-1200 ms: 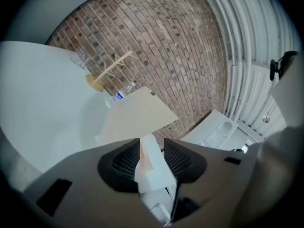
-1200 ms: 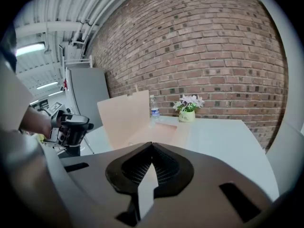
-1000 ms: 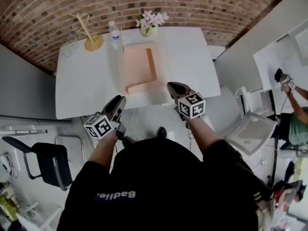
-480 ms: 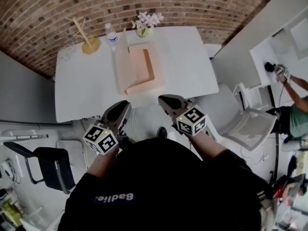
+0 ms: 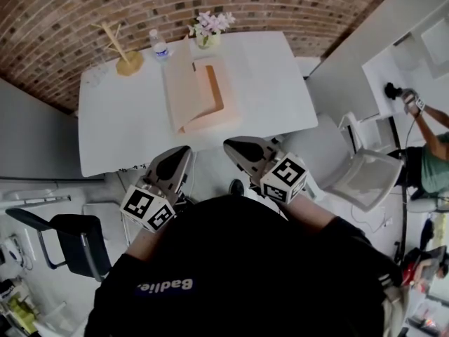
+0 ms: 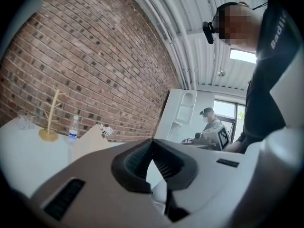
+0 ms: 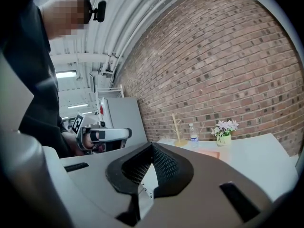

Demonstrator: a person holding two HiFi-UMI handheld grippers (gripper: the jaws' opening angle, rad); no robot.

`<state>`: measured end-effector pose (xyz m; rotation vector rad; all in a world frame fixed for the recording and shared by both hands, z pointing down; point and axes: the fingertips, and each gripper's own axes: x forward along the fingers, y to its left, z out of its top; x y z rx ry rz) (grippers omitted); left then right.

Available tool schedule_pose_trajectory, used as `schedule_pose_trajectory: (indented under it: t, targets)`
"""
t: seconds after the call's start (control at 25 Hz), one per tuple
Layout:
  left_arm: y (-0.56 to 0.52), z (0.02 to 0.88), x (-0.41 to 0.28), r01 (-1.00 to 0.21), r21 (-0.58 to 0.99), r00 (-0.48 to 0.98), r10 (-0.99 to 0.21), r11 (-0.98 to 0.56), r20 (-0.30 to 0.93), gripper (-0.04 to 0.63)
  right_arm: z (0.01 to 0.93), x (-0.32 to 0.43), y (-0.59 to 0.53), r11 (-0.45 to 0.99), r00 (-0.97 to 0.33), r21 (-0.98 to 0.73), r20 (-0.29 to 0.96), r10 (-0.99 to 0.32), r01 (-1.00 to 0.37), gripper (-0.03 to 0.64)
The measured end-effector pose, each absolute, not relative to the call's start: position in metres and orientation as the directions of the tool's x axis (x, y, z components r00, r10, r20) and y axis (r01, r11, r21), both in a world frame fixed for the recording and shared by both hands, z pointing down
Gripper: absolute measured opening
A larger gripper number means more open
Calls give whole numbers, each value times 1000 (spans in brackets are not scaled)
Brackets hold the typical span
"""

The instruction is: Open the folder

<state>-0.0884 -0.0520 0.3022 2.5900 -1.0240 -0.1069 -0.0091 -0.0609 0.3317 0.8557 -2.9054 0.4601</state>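
The peach folder (image 5: 210,93) lies on the white table (image 5: 119,132), its beige cover (image 5: 181,90) tilted up from the left side. In the left gripper view the cover (image 6: 89,140) shows as an upright beige sheet. The right gripper view shows the folder (image 7: 207,153) only as a flat orange strip. Both grippers hang off the table's near edge, close to my body and well apart from the folder. My left gripper (image 5: 180,157) (image 6: 152,142) is shut with nothing in it. My right gripper (image 5: 233,149) (image 7: 152,146) is also shut and empty.
At the table's far edge stand a wooden branch stand (image 5: 125,56), a water bottle (image 5: 158,48) and a flower vase (image 5: 208,32). A white chair (image 5: 365,181) is at the right, a black chair (image 5: 66,234) at the left. Another person (image 5: 431,156) works at far right.
Both grippers have drawn back from the table edge toward my body. The folder's cover, pale and low at the left before, now stands tilted up over the folder.
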Motion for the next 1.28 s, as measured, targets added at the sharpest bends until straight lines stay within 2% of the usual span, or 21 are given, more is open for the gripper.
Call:
schedule_pose_trajectory:
  t: [0.44, 1.28]
  targets:
    - [-44, 293, -80, -648, 294, 741, -671, -703, 27, 3, 311, -17, -48, 824, -861, -251, 115, -495, -508, 28]
    - [-34, 294, -73, -638, 275, 752, -659, -719, 23, 2, 305, -15, -41, 822, -858, -247, 117, -500, -512, 28]
